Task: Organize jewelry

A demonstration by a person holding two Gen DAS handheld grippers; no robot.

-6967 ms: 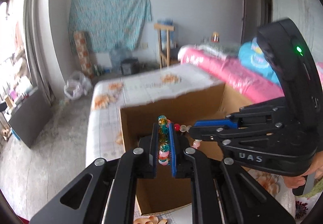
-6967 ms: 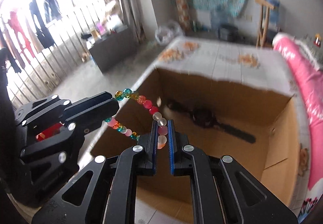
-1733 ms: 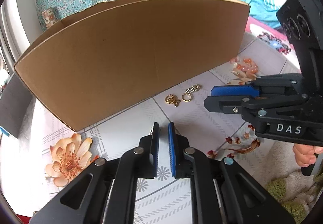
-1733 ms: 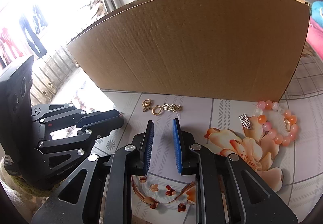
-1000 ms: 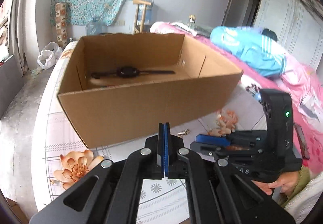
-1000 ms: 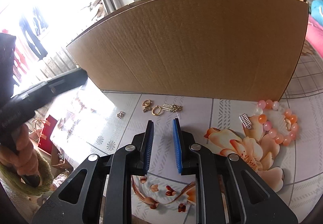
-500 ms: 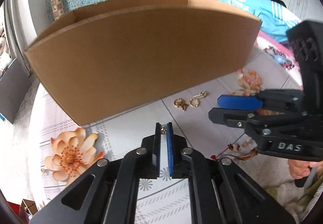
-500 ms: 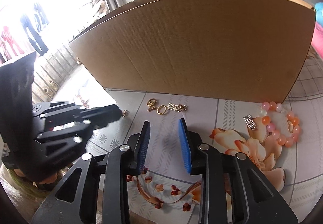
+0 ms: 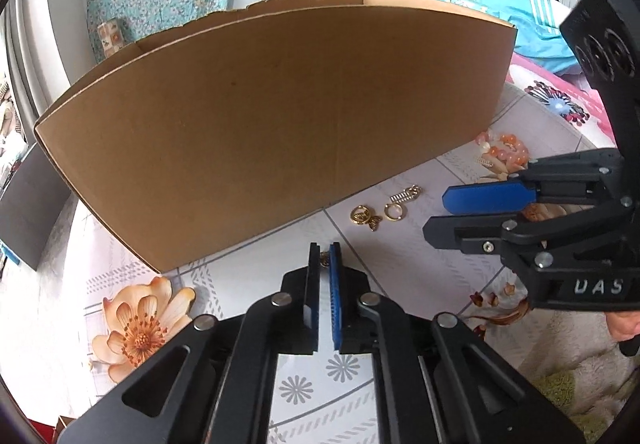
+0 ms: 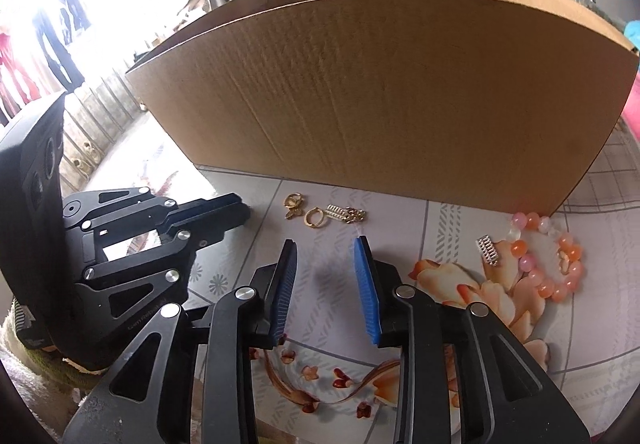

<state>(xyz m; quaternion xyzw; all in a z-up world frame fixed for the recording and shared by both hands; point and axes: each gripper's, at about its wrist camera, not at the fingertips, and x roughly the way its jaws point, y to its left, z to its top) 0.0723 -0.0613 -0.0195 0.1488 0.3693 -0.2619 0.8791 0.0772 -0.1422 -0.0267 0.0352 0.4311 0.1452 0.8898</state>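
Pinching a tiny gold earring (image 9: 324,259) between near-closed pads at the tip: left claw (image 9: 325,264), low over the worktop (image 9: 248,296), just near of the cardboard box (image 9: 280,123). Spread wide, holding nothing: right claw (image 10: 326,268), hovering over floral tablecloth to the right of the left claw. Lying loose on the worktop between claws and box wall: gold ring charm (image 10: 293,203), gold hoop (image 10: 314,218), small gold chain piece (image 10: 346,213), close together, just near of the box. Farther right: silver spring clasp (image 10: 488,250) touching or just beside the pink-orange bead bracelet (image 10: 560,264), both near the box's right corner. Box contents hidden behind the near wall.
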